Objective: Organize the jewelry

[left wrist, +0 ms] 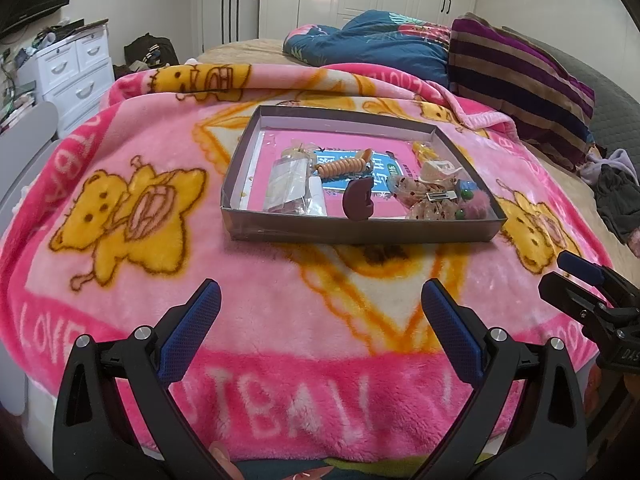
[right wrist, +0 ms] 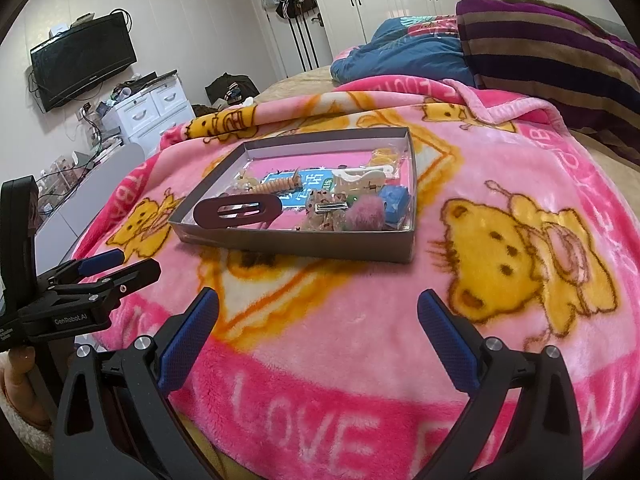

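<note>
Jewelry and hair pieces heaped in a shallow grey box [left wrist: 352, 232] on a pink bear-print blanket [left wrist: 132, 264] spread over the bed. Dark maroon hair clip [right wrist: 237, 213] propped against the box's near-left wall, standing on edge. Orange spiral hair tie [left wrist: 343, 166] in the middle, over a pink-and-blue printed sheet lining the bottom. Clear plastic packets [left wrist: 290, 184] at the left; fuzzy pink pom-pom [right wrist: 366, 210], a silver metal clip [right wrist: 333, 208] and a blue piece [right wrist: 394, 204] crowded at the right end. Left gripper [left wrist: 320, 316] short of the box, above bare blanket, fingers [left wrist: 198, 320] spread wide, nothing between them. Right gripper [right wrist: 318, 316] likewise short of the box, fingers [right wrist: 444, 332] spread wide and empty. Striped pillow [left wrist: 520, 80] and blue quilt [left wrist: 372, 40] farther up the bed.
</note>
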`<state>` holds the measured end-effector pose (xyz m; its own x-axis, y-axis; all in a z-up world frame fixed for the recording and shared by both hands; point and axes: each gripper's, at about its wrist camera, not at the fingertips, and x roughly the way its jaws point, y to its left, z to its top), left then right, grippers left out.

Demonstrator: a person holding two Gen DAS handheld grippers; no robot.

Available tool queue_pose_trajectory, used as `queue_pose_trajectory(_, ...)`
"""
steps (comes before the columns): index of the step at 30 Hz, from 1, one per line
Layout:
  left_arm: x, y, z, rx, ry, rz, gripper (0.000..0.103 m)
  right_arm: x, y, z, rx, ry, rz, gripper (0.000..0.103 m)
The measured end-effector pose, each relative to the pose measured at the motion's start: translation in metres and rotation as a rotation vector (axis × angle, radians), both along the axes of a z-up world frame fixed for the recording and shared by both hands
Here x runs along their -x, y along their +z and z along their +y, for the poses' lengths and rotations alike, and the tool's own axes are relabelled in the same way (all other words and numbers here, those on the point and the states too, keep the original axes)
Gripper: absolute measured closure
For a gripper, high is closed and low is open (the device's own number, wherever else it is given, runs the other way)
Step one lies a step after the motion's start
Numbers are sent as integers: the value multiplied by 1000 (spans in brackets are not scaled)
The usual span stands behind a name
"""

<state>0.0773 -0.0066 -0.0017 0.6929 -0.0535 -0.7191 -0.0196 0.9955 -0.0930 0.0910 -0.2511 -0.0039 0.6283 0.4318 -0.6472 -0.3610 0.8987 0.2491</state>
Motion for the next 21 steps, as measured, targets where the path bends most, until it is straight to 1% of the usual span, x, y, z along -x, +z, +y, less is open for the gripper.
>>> queue_pose_trajectory(10, 2, -3, 2, 0, 1, 4, 9, -1, -2, 0, 5, -12, 1, 4)
queue_pose_trajectory(14, 1, -3, 4, 30, -13, 16, 9, -1, -2, -4, 15, -40, -12, 4)
queue_pose_trajectory(17, 0, -3, 8, 54, -16, 20, 9, -7, -3, -11, 13, -71, -2, 4)
queue_pose_trajectory(19, -3, -3, 12, 56, 1, 28, 9, -11, -5, -17, 7, -96, 5, 4)
queue_pose_trajectory(21, -4, -3, 19, 74, 16, 26, 9, -16, -7, -24, 12, -125, 11, 4)
